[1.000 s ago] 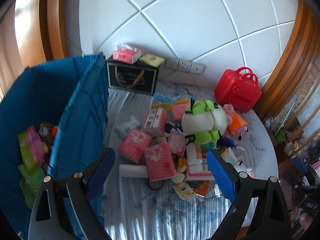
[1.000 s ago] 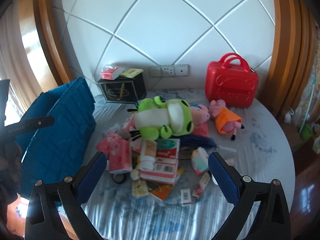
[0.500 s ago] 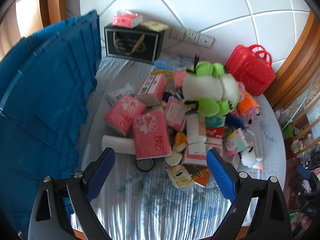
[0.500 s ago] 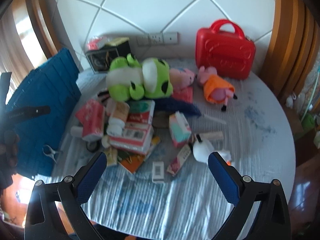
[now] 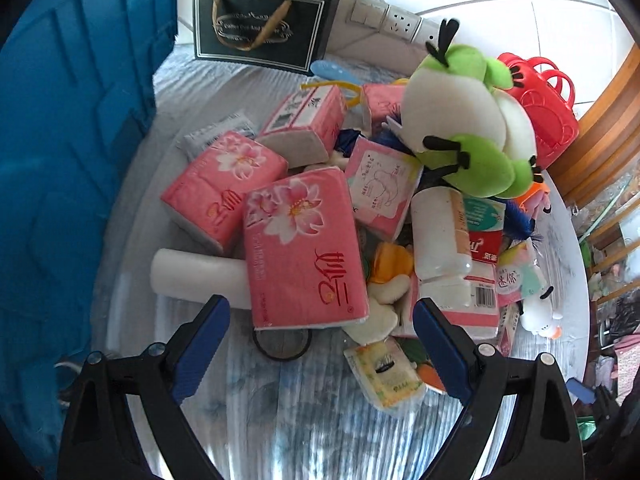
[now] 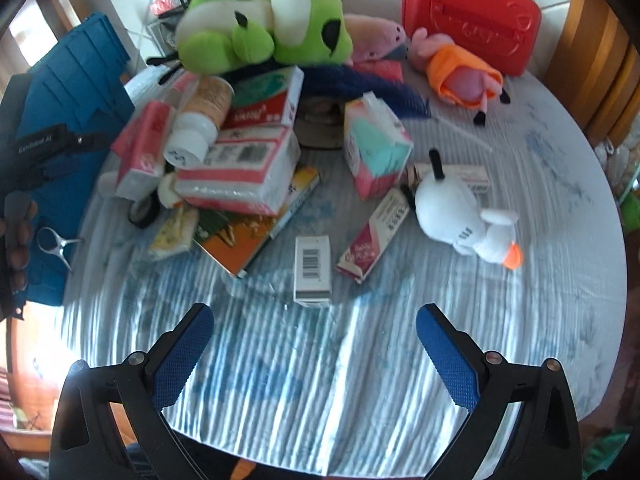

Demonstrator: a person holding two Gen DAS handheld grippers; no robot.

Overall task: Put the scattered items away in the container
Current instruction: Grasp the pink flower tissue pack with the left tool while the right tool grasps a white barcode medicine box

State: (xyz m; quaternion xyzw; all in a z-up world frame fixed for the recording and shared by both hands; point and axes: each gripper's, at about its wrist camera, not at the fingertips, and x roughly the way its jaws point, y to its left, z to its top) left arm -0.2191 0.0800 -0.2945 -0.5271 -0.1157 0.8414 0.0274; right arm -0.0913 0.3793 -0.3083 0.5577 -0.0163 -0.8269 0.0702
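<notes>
A heap of items lies on the round table: pink tissue packs [image 5: 302, 248], a green frog plush [image 5: 468, 128] [image 6: 264, 26], a white bottle [image 5: 440, 236], boxes and small packets. The blue container [image 5: 68, 152] [image 6: 68, 92] stands at the left. My left gripper [image 5: 320, 320] is open and empty, its fingers either side of the near edge of the large pink tissue pack. My right gripper [image 6: 314, 330] is open and empty, just in front of a small barcode box [image 6: 313, 268]. A white duck plush [image 6: 460, 216] lies to the right.
A red toy suitcase [image 6: 468, 16] and a black gift box [image 5: 260, 32] stand at the back by the wall. A pink pig plush in orange [image 6: 456, 68] lies before the suitcase. A roll of tape [image 5: 282, 346] lies under the tissue pack. The table edge [image 6: 600, 320] curves near right.
Both grippers have moved forward and down toward the heap. The left one has closed in on the large pink tissue pack, the right one on the small barcode box. Both stay open.
</notes>
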